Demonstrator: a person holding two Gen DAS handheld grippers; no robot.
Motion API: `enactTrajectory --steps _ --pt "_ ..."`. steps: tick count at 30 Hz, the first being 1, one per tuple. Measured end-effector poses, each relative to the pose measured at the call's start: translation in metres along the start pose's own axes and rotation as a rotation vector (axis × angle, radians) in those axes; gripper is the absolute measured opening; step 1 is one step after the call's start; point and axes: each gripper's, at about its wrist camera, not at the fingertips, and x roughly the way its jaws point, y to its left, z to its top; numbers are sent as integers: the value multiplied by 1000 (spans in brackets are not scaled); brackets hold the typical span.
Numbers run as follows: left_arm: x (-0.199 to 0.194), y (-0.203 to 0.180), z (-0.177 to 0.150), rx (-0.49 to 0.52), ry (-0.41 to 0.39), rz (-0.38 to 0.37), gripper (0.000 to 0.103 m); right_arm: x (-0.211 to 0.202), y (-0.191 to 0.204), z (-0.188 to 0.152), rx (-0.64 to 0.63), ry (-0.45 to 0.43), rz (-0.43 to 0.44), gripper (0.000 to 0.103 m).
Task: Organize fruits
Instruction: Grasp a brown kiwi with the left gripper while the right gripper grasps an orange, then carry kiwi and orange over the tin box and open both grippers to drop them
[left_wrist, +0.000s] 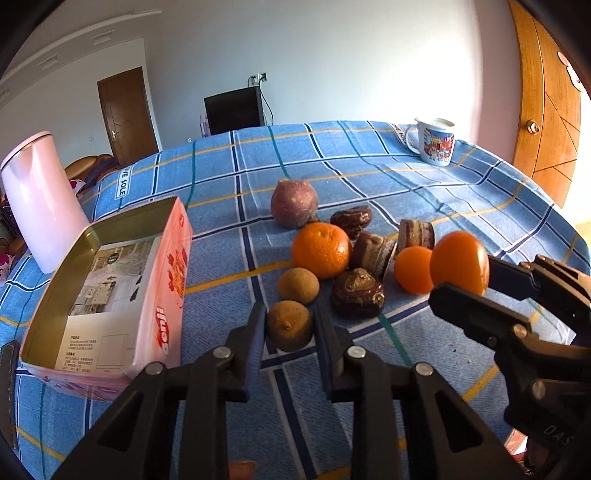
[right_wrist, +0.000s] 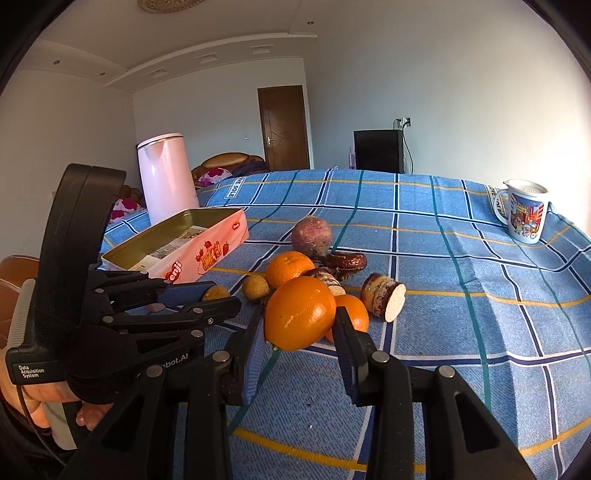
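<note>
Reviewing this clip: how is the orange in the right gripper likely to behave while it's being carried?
The orange looks round and glossy, so it may slip or rotate between the right gripper's narrow fingers. It bulges beyond both fingers, so the hold seems fairly shallow. Released on the tablecloth, it would probably roll.

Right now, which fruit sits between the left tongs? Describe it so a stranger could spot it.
Start at the pink tin on the blue checked cloth. Just right of its near corner lies a small brown fruit, between the left tongs. Unlike its twin behind, it shows a stem nub.
</note>
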Motion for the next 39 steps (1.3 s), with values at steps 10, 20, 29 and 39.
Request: enactTrajectory --steps 10,20,29,39 --pt "-34 36 17 -55 -112 77 27 5 23 33 -74 -48 36 38" --pt "-48 84 23 -115 -152 170 27 23 53 72 -132 -74 114 38" --pt "-44 125 29 -166 -148 237 27 56 78 100 -164 -51 152 38" --pt "-29 157 31 -198 -109 267 27 100 119 108 -190 14 203 38"
